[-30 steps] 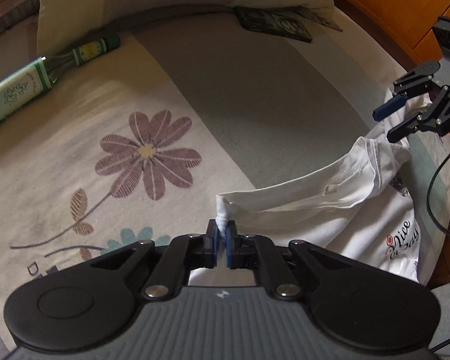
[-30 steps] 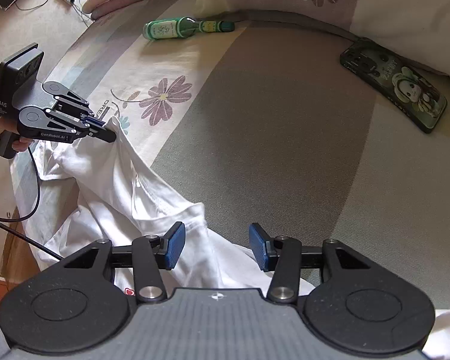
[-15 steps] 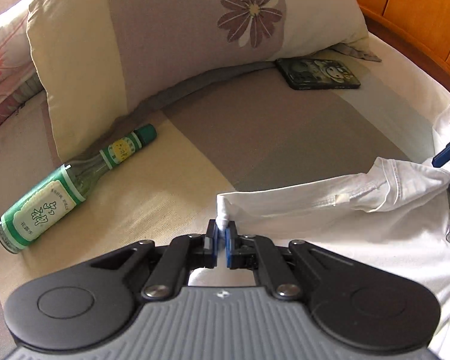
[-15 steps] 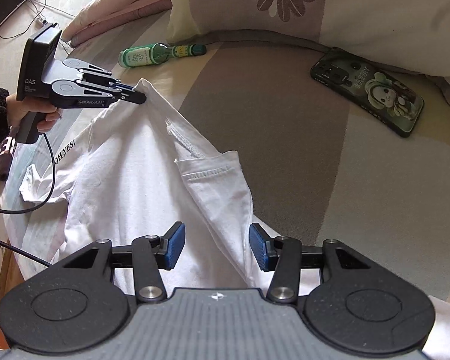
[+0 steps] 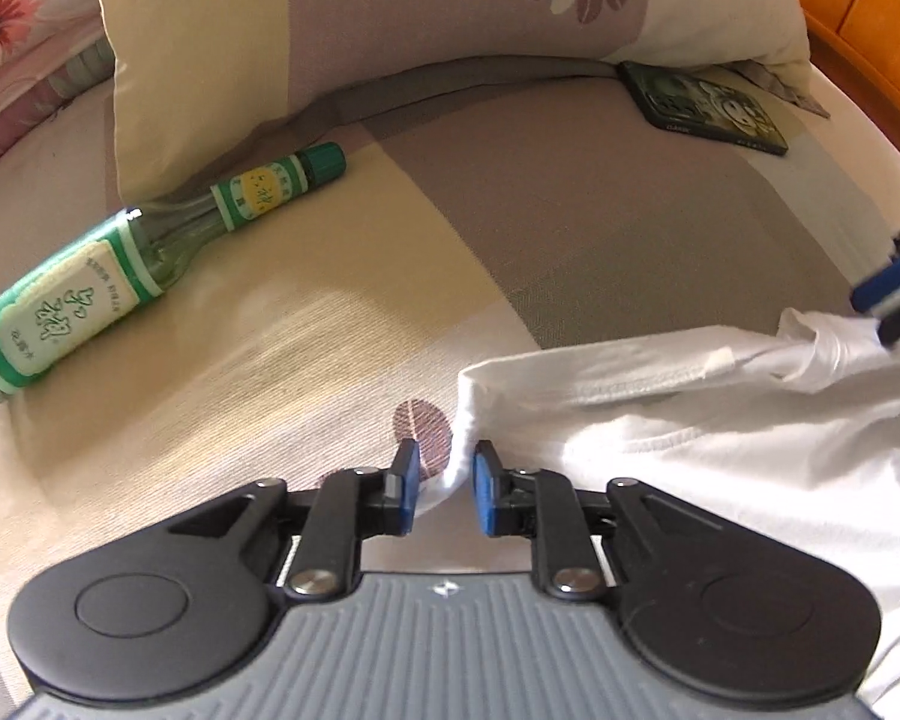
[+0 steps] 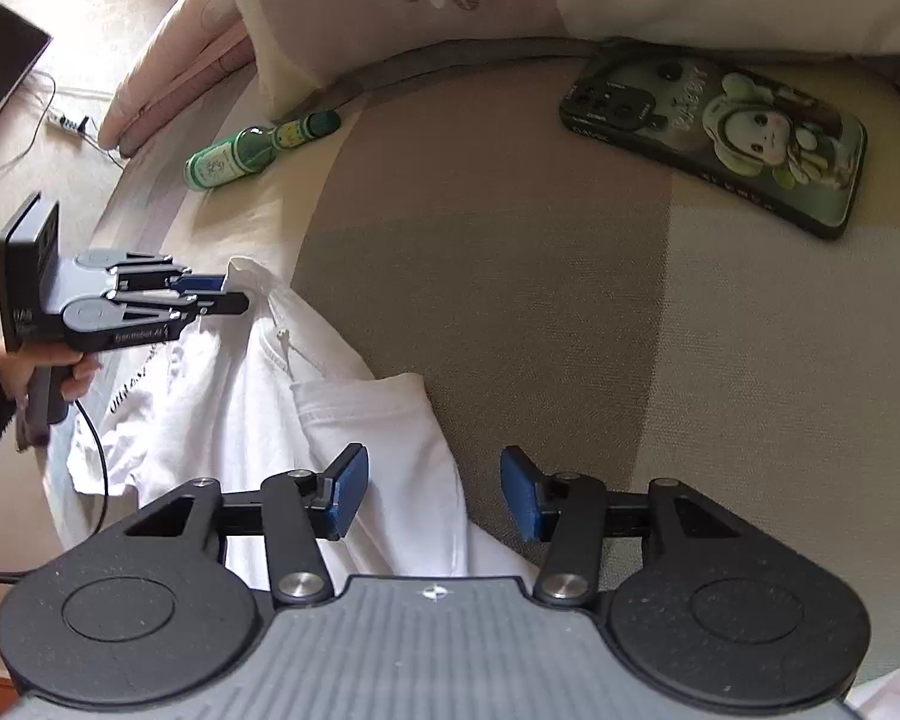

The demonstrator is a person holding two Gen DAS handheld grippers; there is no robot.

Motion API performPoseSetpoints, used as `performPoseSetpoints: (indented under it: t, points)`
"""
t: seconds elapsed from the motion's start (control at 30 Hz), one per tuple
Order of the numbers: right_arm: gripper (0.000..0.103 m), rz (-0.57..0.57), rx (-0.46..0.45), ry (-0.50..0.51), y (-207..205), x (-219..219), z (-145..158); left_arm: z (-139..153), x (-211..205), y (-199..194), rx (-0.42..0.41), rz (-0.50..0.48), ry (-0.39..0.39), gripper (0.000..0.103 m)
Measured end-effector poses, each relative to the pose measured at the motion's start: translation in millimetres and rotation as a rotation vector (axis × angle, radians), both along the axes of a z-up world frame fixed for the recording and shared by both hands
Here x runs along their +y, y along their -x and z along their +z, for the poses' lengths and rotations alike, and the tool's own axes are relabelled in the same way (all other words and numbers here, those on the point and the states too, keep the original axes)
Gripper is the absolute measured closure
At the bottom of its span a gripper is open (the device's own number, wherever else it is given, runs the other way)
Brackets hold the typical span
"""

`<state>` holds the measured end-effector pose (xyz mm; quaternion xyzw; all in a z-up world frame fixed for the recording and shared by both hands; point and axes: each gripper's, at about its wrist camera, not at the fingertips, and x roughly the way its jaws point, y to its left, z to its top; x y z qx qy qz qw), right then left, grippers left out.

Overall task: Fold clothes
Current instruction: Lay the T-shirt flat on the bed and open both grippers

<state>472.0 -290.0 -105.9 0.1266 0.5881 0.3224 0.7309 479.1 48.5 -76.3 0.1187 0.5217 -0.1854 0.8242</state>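
Observation:
A white T-shirt (image 5: 720, 438) lies spread on the patterned bedspread (image 5: 570, 228), its printed side showing at the left edge of the shirt (image 6: 222, 396) in the right wrist view. My left gripper (image 5: 444, 492) sits at the shirt's upper corner with its jaws opening. A twist of fabric stands between the pads, against the right pad only. A hand holds that left gripper (image 6: 228, 293) at the shirt's top edge. My right gripper (image 6: 435, 492) is open over a folded sleeve hem, and fabric lies loose under it. The right gripper (image 5: 894, 312) shows at the far right edge.
A green glass bottle (image 5: 150, 264) lies on its side by a flowered pillow (image 5: 390, 30). A phone in a cartoon case (image 6: 720, 138) rests near the pillow's edge. An orange wooden frame (image 5: 870, 0) borders the bed. A cable and power strip (image 6: 66, 120) lie on the floor.
My left gripper, shut on the shirt corner before, now has its jaws parted around it. The right gripper has dropped lower and closer over the sleeve, still open.

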Motion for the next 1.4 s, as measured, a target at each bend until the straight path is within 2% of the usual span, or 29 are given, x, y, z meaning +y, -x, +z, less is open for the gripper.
performPoseSetpoints:
  t: [0.1,0.17,0.27,0.37,0.4,0.43,0.47,0.5,0.7,0.73,0.77,0.87,1.03,1.13,1.2,1.23,1.27,1.3,1.4]
  points:
    - [0.047,-0.042,0.049,-0.07,-10,-11,-9,13,1,13,-0.028,0.002,-0.006,0.083]
    - [0.047,-0.06,0.074,-0.093,-12,-15,-15,19,3,23,-0.03,0.032,0.017,0.081]
    - [0.047,-0.036,0.084,-0.047,-4,-7,-19,19,5,42,-0.008,0.063,0.056,0.077]
    - [0.048,0.045,0.037,0.004,10,13,-13,11,-1,61,0.011,0.041,0.046,0.076]
    - [0.053,0.075,0.017,0.023,16,21,-10,8,-3,65,0.019,0.035,0.045,0.076]
    - [0.058,0.105,-0.004,0.042,21,28,-8,6,-4,68,0.031,0.036,0.051,0.076]
    - [0.075,0.13,-0.037,0.078,25,35,-5,3,-5,70,0.044,0.039,0.058,0.076]
    - [0.085,0.154,-0.072,0.114,29,42,-3,1,-6,73,0.051,0.038,0.063,0.076]
    - [0.089,0.078,-0.168,0.139,9,36,13,-1,-4,77,0.067,0.044,0.073,0.075]
    - [0.091,0.062,-0.185,0.149,2,34,15,-1,-3,77,0.07,0.052,0.074,0.075]
    - [0.097,0.046,-0.202,0.158,-4,32,17,-1,-2,77,0.071,0.061,0.078,0.075]
    - [0.097,-0.009,-0.249,0.181,-24,27,20,0,1,75,0.074,0.089,0.1,0.075]
    - [0.097,0.001,-0.275,0.241,-39,38,6,0,1,68,0.064,0.097,0.121,0.075]
    - [0.085,-0.005,-0.306,0.333,-34,47,3,-2,1,64,0.043,0.096,0.101,0.075]
    - [0.065,-0.046,-0.338,0.347,-26,46,13,-2,3,62,0.025,0.105,0.082,0.074]
    - [0.058,-0.066,-0.357,0.34,-21,45,19,-3,4,61,0.018,0.11,0.074,0.074]
    - [0.041,-0.085,-0.376,0.333,-15,44,26,-4,6,60,0.008,0.116,0.068,0.073]
    - [0.029,-0.104,-0.396,0.326,-9,43,33,-6,7,60,-0.003,0.122,0.062,0.069]
    - [0.026,-0.081,-0.38,0.247,12,48,40,-15,13,55,-0.027,0.149,0.069,0.063]
